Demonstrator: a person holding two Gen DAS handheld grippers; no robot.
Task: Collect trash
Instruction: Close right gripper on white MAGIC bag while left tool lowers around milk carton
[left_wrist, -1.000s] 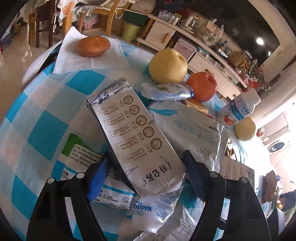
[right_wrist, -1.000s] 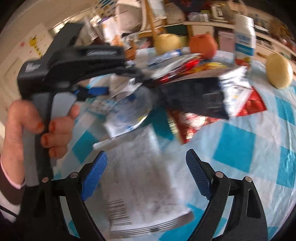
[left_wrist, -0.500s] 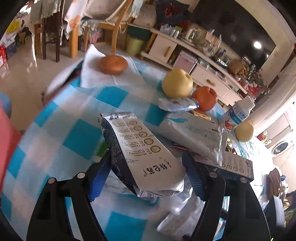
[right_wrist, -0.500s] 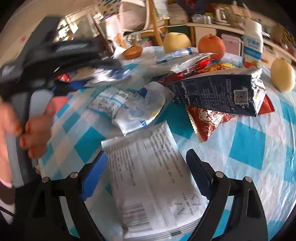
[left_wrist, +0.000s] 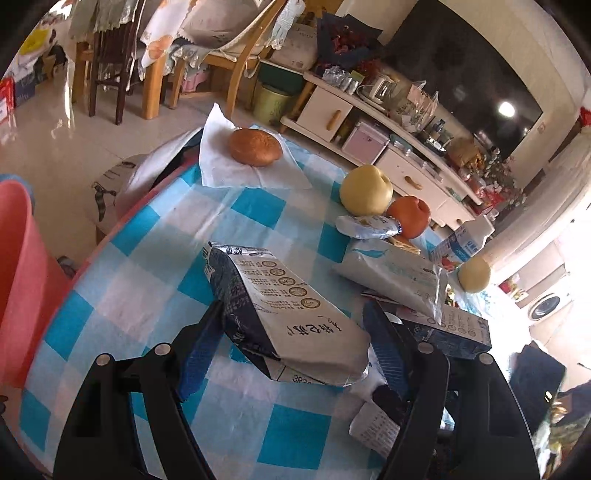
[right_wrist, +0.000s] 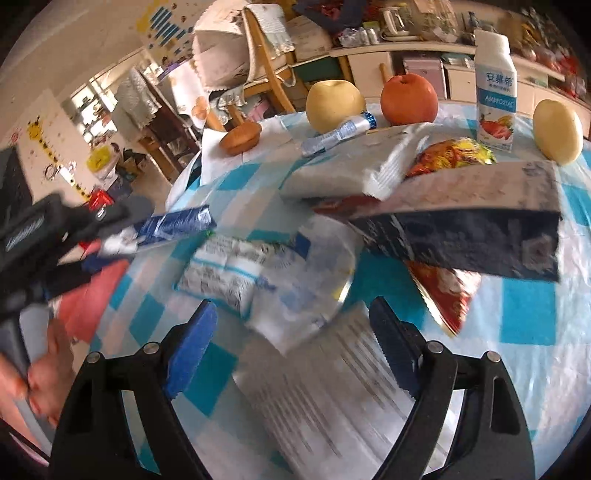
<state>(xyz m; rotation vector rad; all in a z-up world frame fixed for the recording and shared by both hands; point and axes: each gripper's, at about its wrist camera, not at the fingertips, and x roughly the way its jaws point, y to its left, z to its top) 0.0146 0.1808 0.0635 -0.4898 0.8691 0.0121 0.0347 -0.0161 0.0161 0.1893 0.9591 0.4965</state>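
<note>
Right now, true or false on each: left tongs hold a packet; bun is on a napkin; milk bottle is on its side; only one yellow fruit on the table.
1. The left tongs hold a dark blue and silver packet. True.
2. The bun sits on a white napkin. True.
3. The milk bottle lies on its side. False: the milk bottle stands upright, cap up.
4. Only one yellow fruit is on the table. False: there are two, a yellow pear beside the red apple, and a second yellow fruit on the other side of the bottle.
</note>
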